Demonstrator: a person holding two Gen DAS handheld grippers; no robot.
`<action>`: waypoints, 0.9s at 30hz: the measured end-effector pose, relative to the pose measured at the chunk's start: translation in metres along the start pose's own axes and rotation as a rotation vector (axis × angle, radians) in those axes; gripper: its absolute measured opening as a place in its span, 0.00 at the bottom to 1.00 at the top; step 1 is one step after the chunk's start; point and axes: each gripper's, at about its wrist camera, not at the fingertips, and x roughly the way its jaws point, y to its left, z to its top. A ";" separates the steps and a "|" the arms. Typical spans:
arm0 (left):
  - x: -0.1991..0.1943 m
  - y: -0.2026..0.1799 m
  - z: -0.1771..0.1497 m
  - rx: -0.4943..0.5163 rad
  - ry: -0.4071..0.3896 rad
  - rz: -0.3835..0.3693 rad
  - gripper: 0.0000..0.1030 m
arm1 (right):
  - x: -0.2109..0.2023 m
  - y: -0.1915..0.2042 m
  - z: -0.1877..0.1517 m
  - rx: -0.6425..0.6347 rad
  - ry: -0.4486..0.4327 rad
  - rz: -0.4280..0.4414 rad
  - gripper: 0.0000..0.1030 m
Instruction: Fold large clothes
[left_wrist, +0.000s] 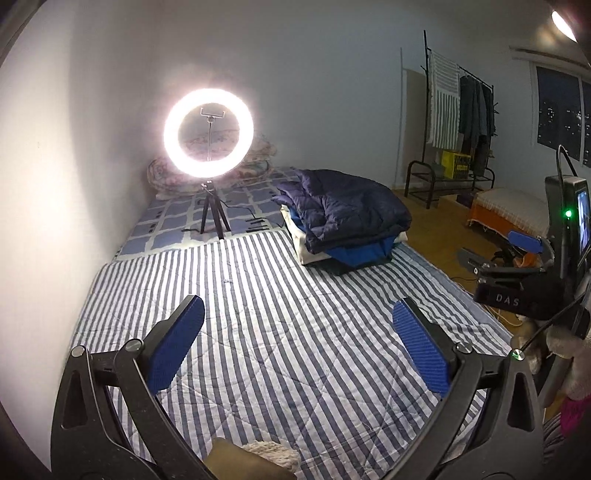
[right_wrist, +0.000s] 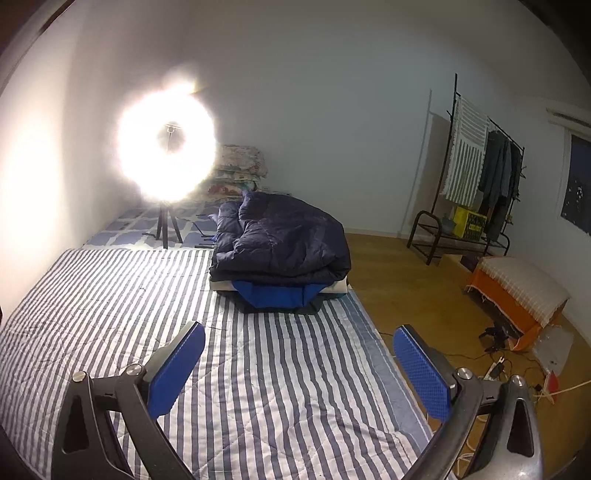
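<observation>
A pile of folded clothes lies at the far right of the striped blanket (left_wrist: 280, 332), topped by a dark navy puffer jacket (left_wrist: 343, 206) with blue and white garments under it. The pile also shows in the right wrist view (right_wrist: 284, 240), on the same blanket (right_wrist: 258, 387). My left gripper (left_wrist: 299, 314) is open and empty, held above the blanket, well short of the pile. My right gripper (right_wrist: 299, 343) is open and empty above the blanket's right edge. The right gripper also appears at the right edge of the left wrist view (left_wrist: 517, 251).
A lit ring light on a tripod (left_wrist: 209, 133) stands at the far end by the wall, with floral pillows (left_wrist: 255, 162) behind. A clothes rack (right_wrist: 476, 184) and an orange-covered box (right_wrist: 517, 295) stand on the wooden floor to the right, with cables (right_wrist: 517, 369).
</observation>
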 end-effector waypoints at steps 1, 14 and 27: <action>0.000 -0.001 -0.001 0.000 -0.002 -0.003 1.00 | 0.000 -0.001 0.000 0.008 0.002 0.000 1.00; -0.003 0.001 0.000 -0.007 -0.010 -0.007 1.00 | 0.005 -0.010 -0.006 0.040 0.027 -0.016 1.00; -0.004 0.000 0.000 -0.007 -0.010 -0.007 1.00 | 0.010 -0.010 -0.005 0.047 0.046 -0.011 1.00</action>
